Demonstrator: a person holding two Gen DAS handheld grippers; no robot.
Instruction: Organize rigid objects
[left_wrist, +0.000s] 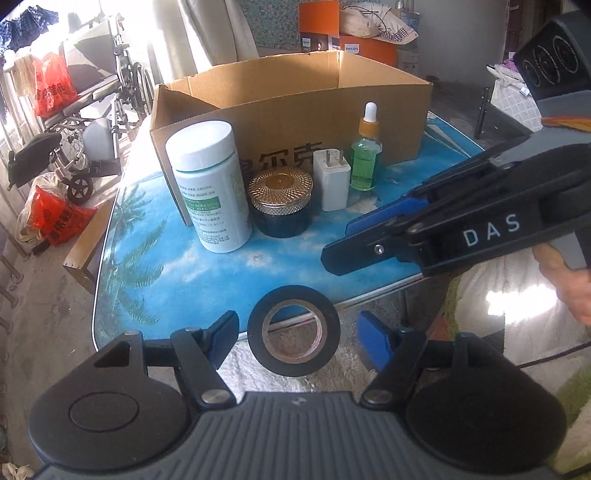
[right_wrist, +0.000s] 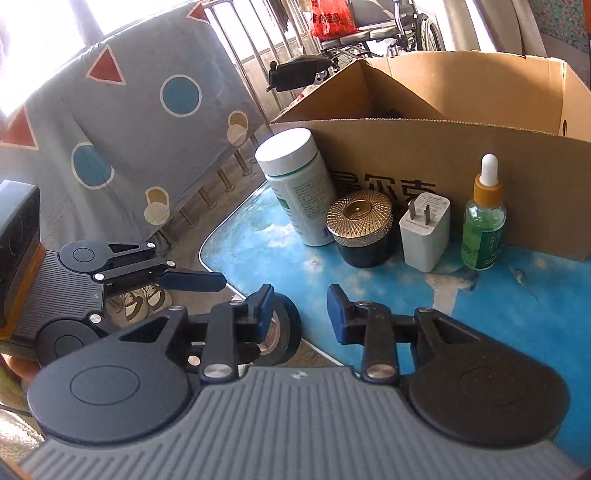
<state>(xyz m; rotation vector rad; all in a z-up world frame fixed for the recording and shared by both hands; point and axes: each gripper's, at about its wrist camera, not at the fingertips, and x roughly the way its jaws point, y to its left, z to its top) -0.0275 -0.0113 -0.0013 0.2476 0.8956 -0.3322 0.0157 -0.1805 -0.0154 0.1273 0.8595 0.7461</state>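
Looking along my left gripper (left_wrist: 297, 338), I see its blue pads (left_wrist: 375, 341) spread apart with a roll of black tape (left_wrist: 293, 330) between them, neither pad touching it. The roll lies flat at the near edge of the blue table (left_wrist: 177, 266). I judge it light, stiff and slightly tacky, best pinched across its outer rim. My right gripper (right_wrist: 301, 314) is partly open and holds nothing. Farther back, in front of the open cardboard box (left_wrist: 288, 110), stand a white bottle (left_wrist: 208, 184), a gold-lidded jar (left_wrist: 280, 203), a white charger (left_wrist: 331, 179) and a green dropper bottle (left_wrist: 365, 155). The glass ones look fragile and smooth; I would grip them low on the body.
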